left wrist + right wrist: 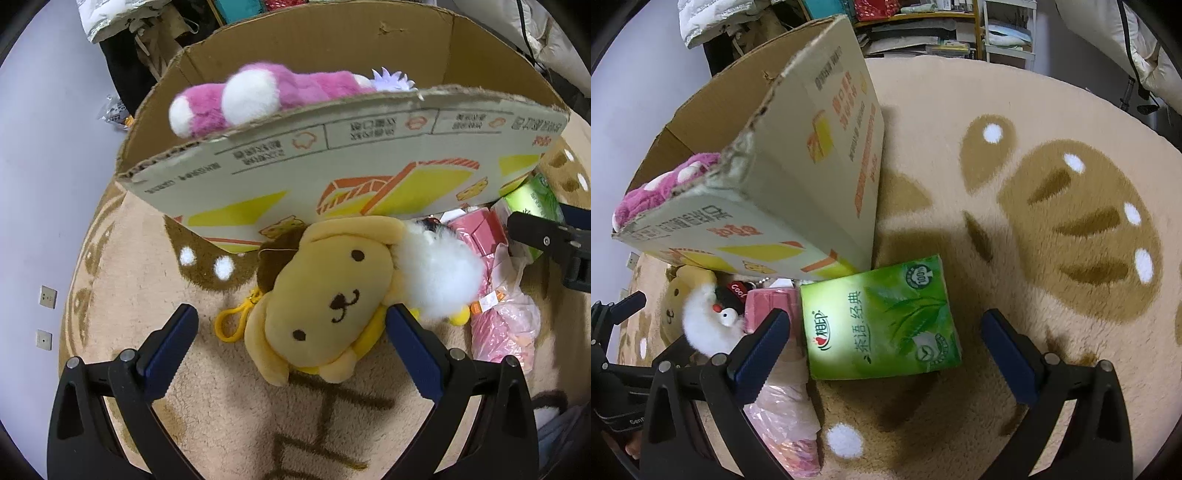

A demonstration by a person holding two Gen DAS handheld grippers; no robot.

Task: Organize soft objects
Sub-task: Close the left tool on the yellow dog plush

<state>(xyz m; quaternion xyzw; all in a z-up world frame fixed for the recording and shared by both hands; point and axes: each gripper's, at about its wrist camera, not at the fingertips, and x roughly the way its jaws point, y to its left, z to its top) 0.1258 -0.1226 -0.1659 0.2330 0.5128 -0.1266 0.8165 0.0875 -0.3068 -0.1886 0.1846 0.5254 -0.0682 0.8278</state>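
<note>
A yellow dog plush (325,295) with a yellow clip lies on the rug in front of a cardboard box (332,155). My left gripper (291,321) is open around its lower half, the right finger touching its side. A white fluffy penguin plush (436,273) leans against the dog. A pink and white plush (258,96) lies inside the box. In the right wrist view, my right gripper (886,328) stands open over a green tissue pack (879,317) next to the box (798,177). The white plush (713,321) and the dog plush (683,295) show at the left.
Pink packets (480,229) and a pink plastic bag (506,328) lie to the right of the plush toys. The beige and brown rug (1034,206) stretches out to the right. Shelves and clutter (923,26) stand behind the box. A white wall (48,147) is at the left.
</note>
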